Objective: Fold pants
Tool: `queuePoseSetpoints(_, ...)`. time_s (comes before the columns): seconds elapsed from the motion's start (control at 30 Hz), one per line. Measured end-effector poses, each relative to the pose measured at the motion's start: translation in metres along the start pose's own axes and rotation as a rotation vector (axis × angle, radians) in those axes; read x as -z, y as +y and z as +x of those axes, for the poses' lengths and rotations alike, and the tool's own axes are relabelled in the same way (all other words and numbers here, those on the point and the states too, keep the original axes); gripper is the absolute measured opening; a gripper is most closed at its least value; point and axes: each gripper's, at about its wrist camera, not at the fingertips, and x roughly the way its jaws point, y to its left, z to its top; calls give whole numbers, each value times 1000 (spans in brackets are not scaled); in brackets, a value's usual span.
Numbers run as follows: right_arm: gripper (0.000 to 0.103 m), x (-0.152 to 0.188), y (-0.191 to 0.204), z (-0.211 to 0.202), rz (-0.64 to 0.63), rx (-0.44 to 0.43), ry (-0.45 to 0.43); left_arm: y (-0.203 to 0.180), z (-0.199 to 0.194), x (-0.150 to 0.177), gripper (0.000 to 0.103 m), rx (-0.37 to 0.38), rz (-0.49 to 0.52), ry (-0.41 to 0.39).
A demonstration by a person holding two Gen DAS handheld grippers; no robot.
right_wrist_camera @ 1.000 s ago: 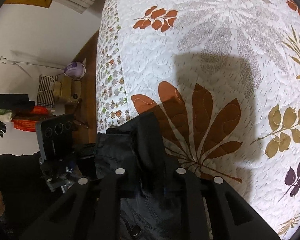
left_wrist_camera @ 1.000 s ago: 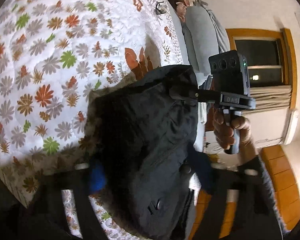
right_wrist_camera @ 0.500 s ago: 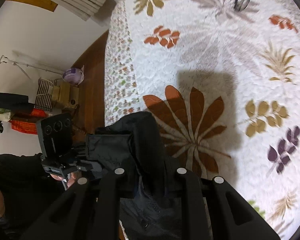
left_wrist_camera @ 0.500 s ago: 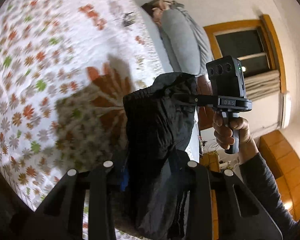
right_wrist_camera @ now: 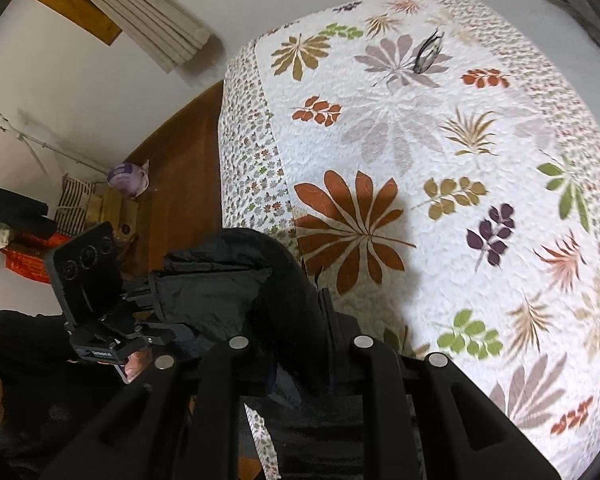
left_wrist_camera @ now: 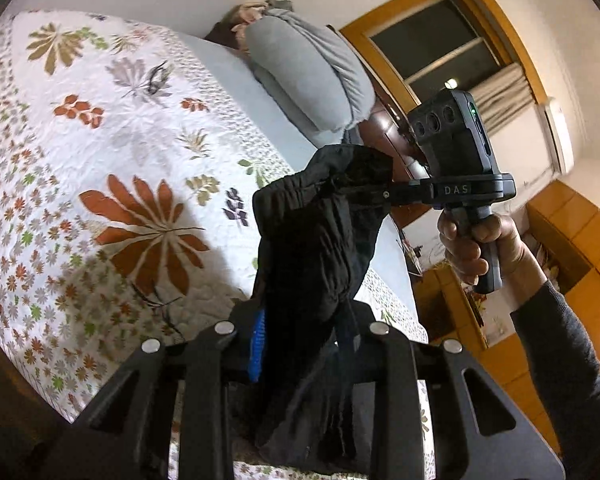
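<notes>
The black pants [left_wrist_camera: 320, 248] hang in the air above the bed, held at the waistband between both grippers. My left gripper [left_wrist_camera: 300, 328] is shut on one end of the waistband, its blue pad showing beside the cloth. My right gripper [left_wrist_camera: 364, 194] appears in the left wrist view, shut on the other end. In the right wrist view the pants [right_wrist_camera: 236, 292] bunch over my right gripper [right_wrist_camera: 300, 344], and the left gripper [right_wrist_camera: 156, 292] grips the far corner.
The bed carries a white quilt with leaf prints [right_wrist_camera: 420, 160]. A grey pillow [left_wrist_camera: 312, 80] lies at its head. A small dark item [right_wrist_camera: 426, 54] lies on the quilt. Wooden floor [right_wrist_camera: 180, 184] and a window [left_wrist_camera: 440, 52] border the bed.
Both grippers have lifted the pants up off the quilt. The bed now lies farther below and the pants hang free between the grippers.
</notes>
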Motion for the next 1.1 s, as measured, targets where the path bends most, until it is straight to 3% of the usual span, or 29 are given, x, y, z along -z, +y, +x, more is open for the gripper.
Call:
queuePoseSetpoints(0.47,18,69,16,-69,42,68,-109,-67,4,12,27,52,120,25)
queuePoseSetpoints(1.1,18,173,23,-129,134,162,-208,-145,20,47,27,118,292,110)
